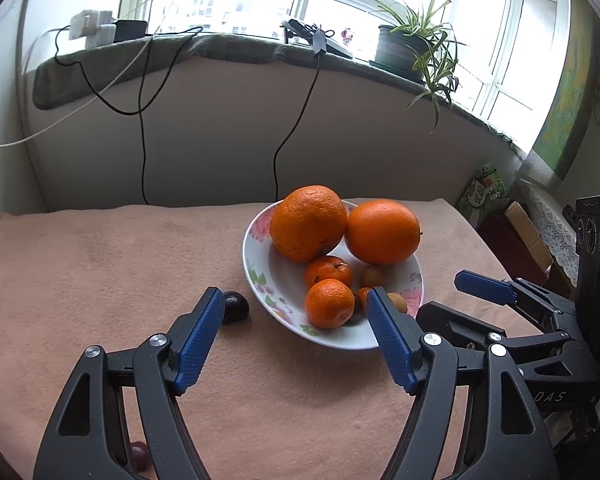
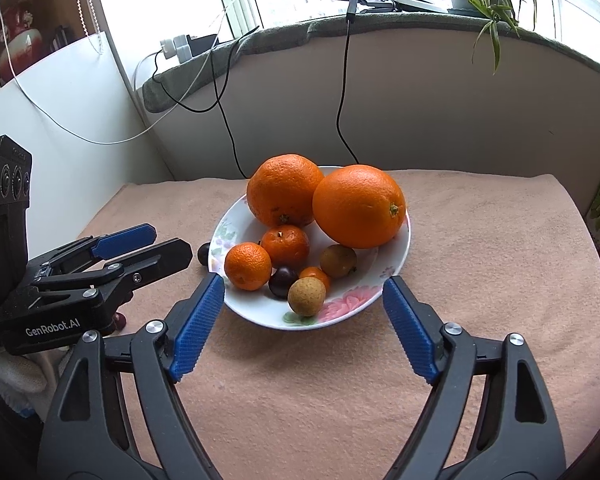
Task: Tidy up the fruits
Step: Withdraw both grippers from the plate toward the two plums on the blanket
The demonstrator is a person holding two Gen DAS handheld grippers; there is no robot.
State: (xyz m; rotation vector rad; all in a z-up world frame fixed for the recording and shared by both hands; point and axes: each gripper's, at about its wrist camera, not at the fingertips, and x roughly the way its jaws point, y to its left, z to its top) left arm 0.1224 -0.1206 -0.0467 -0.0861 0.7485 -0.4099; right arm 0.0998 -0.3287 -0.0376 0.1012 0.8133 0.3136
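Observation:
A white flowered bowl on a pink cloth holds two big oranges, two mandarins, brown longans and a dark plum. Another dark plum lies on the cloth left of the bowl, close to my left finger. My left gripper is open and empty just before the bowl's near rim. My right gripper is open and empty in front of the bowl. A reddish fruit lies under the left gripper.
The pink cloth covers the table up to a wall at the back. Cables hang from the windowsill, which carries a potted plant. Boxes and a green packet stand off the table's right edge.

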